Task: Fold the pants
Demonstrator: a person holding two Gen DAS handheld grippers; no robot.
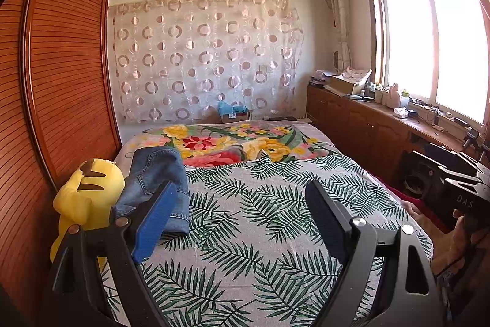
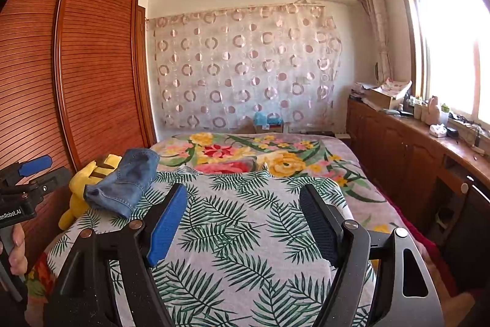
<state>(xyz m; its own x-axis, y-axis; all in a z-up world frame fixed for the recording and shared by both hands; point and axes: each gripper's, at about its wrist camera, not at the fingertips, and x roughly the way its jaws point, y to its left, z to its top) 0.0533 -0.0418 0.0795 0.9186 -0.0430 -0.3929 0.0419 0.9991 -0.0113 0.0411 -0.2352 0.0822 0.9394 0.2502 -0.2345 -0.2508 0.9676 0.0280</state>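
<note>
Leaf-print bed [image 1: 260, 235], seemingly folded jeans [image 1: 159, 176]

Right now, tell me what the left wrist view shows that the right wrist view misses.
Only the left wrist view shows the right tongs' black body at its edge. Only the right wrist view shows the left tongs' blue pad beside the slatted wooden wardrobe. Both show the folded blue denim pants against the yellow plush toy on the palm-leaf bedspread.

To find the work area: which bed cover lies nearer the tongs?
The palm-leaf cover, green fronds on grey, lies under both open tongs; the floral blanket lies beyond it.
</note>
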